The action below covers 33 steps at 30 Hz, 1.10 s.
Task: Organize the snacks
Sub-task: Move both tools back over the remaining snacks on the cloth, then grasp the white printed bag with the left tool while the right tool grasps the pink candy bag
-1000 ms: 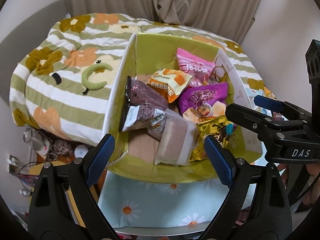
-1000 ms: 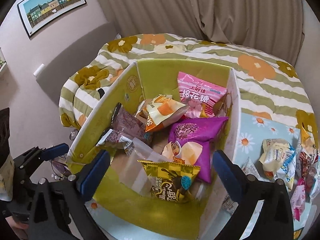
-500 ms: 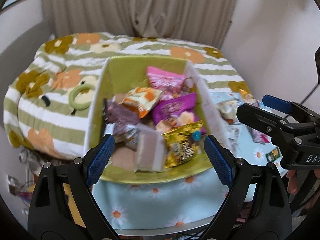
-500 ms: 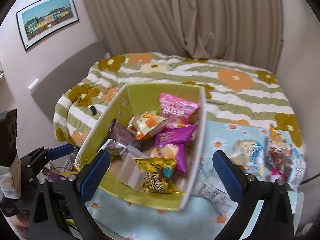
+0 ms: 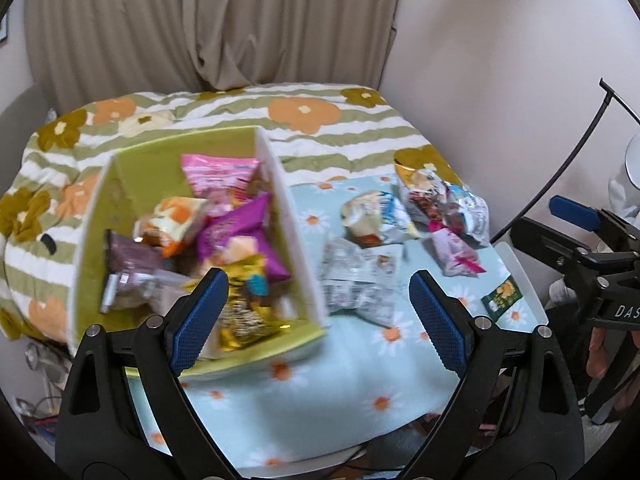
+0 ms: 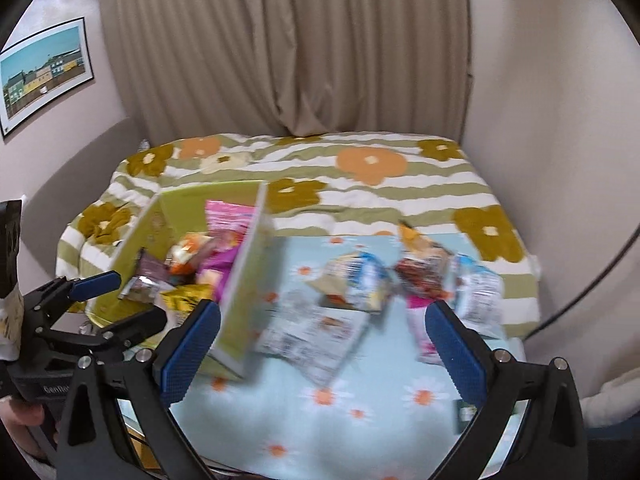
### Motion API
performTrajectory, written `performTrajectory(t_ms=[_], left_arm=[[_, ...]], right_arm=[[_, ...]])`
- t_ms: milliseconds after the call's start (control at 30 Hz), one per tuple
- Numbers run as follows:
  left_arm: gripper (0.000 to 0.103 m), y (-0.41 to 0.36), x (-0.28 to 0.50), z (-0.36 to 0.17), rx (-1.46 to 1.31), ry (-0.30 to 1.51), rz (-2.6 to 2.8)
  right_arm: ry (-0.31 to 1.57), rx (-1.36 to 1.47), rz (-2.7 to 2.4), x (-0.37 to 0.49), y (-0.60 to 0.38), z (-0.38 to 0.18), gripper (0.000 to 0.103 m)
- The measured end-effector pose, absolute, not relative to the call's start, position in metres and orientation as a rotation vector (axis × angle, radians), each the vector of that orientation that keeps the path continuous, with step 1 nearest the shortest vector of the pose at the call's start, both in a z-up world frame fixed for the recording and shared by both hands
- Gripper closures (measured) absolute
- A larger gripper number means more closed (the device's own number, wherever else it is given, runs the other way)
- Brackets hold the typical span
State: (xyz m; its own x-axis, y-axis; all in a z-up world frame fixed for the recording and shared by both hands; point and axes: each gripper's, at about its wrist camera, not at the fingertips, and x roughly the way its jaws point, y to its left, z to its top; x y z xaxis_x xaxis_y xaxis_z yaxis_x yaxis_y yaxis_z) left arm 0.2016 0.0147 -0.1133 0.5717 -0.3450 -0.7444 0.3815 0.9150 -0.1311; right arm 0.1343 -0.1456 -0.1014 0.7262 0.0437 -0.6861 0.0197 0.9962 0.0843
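Note:
A green cardboard box (image 5: 286, 216) stands at the left of the daisy-print cloth (image 5: 320, 408) and holds several snack packets, among them a pink one (image 5: 216, 174), a purple one (image 5: 240, 232) and a gold one (image 5: 244, 312). Loose packets lie to its right: a white-grey one (image 5: 356, 280), a blue-white one (image 5: 378, 216), a pink one (image 5: 456, 256) and a small green sachet (image 5: 502, 296). My left gripper (image 5: 316, 304) hangs open and empty above the box's right wall. My right gripper (image 6: 324, 320) is open and empty above the white-grey packet (image 6: 312, 336), beside the box (image 6: 244, 280).
Behind the table lies a bed with a green-striped flower quilt (image 6: 360, 200), backed by beige curtains. A framed picture (image 6: 40, 76) hangs on the left wall. A thin black cable (image 5: 560, 172) arcs at the right. The cloth's near edge (image 5: 320, 456) overhangs the table.
Both views have pulled back, risen and swung right, away from the box. The loose packets on the cloth have come into the left wrist view. Both grippers stay open and empty.

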Motion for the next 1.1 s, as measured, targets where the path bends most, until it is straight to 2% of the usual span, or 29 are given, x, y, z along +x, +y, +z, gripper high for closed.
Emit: performTrajectory(t_ms=[433, 700, 1100], left_arm=[[0.012, -0.103, 0.181, -0.169, 0.005, 0.972, -0.332], [0.012, -0.126, 0.183, -0.218, -0.001, 1.005, -0.184], [0.012, -0.144, 0.242, -0.264, 0.256, 0.927, -0.064]], right_arm=[[0.851, 0.101, 0.058, 0.129, -0.269, -0.137, 0.001], [0.972, 0.141, 0.169, 0.161, -0.295, -0.196, 0.001], [1.056, 0.268, 0.188, 0.202, -0.297, -0.263, 0.001]])
